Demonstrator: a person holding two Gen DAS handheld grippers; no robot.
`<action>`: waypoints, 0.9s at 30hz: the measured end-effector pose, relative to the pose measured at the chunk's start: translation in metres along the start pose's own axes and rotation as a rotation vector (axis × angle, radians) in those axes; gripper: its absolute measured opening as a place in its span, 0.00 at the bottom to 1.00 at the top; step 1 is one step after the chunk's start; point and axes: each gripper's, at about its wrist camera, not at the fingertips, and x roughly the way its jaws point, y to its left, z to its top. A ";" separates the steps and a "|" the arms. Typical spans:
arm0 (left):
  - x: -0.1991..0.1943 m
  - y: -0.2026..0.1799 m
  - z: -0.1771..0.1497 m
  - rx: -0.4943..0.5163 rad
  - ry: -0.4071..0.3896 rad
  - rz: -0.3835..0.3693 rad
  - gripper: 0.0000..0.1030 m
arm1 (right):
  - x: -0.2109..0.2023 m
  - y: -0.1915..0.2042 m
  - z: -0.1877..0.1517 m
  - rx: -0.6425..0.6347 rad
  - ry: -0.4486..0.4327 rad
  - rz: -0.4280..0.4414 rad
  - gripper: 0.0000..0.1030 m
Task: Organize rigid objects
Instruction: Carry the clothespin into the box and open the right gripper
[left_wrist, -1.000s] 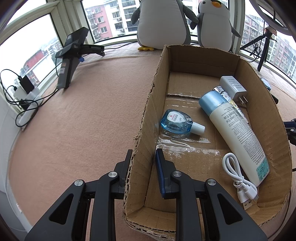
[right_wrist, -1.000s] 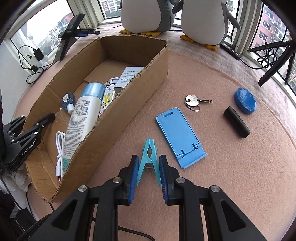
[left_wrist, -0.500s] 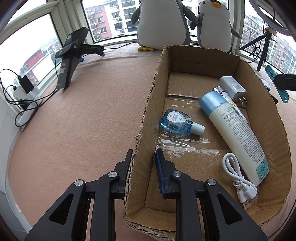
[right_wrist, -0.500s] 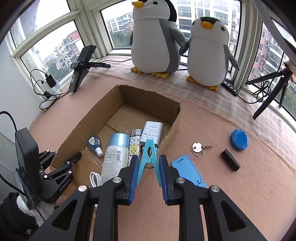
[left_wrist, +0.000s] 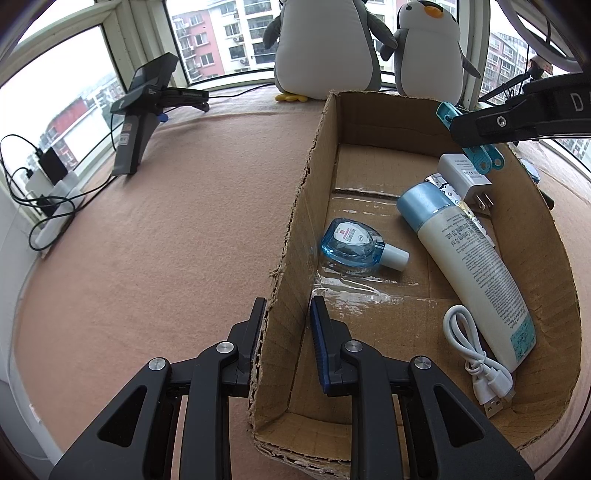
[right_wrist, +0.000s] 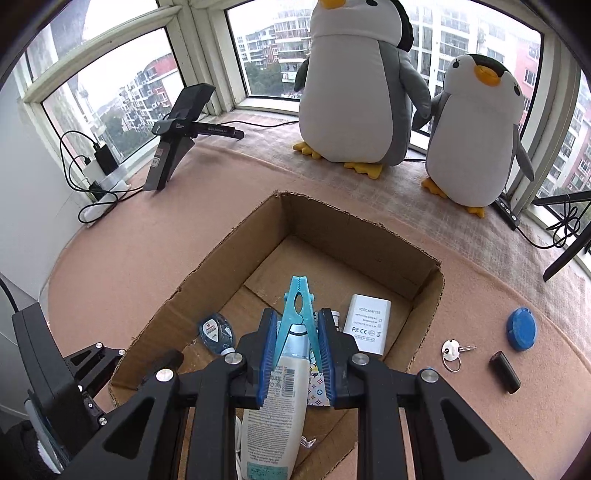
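Clutter in cardboard box (right_wrist: 207, 280): lotion bottle (left_wrist: 476, 266), charger (right_wrist: 367, 323), cable (left_wrist: 476, 365), blue vial (left_wrist: 351, 243). Key (right_wrist: 451, 349), blue cap (right_wrist: 521, 328) are left on mat w/ penguins (right_wrist: 354, 85) behind. Box wall is pinched by left gripper (left_wrist: 286, 332); teal clothespin (right_wrist: 299, 314) is clamped by right gripper (right_wrist: 297, 360) above box.

Ahead of the grippers, a bay of white-framed windows (right_wrist: 207, 62) admits flat grey daylight, apartment blocks (left_wrist: 229, 37) beyond. Pinkish-brown felt (left_wrist: 166, 229) covers the table. Two plush penguins (right_wrist: 354, 85) stand at the far sill; ahead-left sit a black stand (right_wrist: 177, 136) and plugged-in chargers (right_wrist: 99, 166)
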 end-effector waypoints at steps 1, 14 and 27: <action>0.000 0.000 0.000 0.000 0.000 0.000 0.20 | 0.002 0.002 0.001 -0.006 0.002 -0.005 0.20; 0.000 0.001 0.000 -0.002 0.000 0.000 0.20 | 0.022 0.005 0.007 -0.032 0.029 -0.012 0.20; 0.000 0.001 0.000 -0.003 -0.001 0.002 0.20 | 0.008 -0.005 0.005 -0.019 0.006 -0.008 0.42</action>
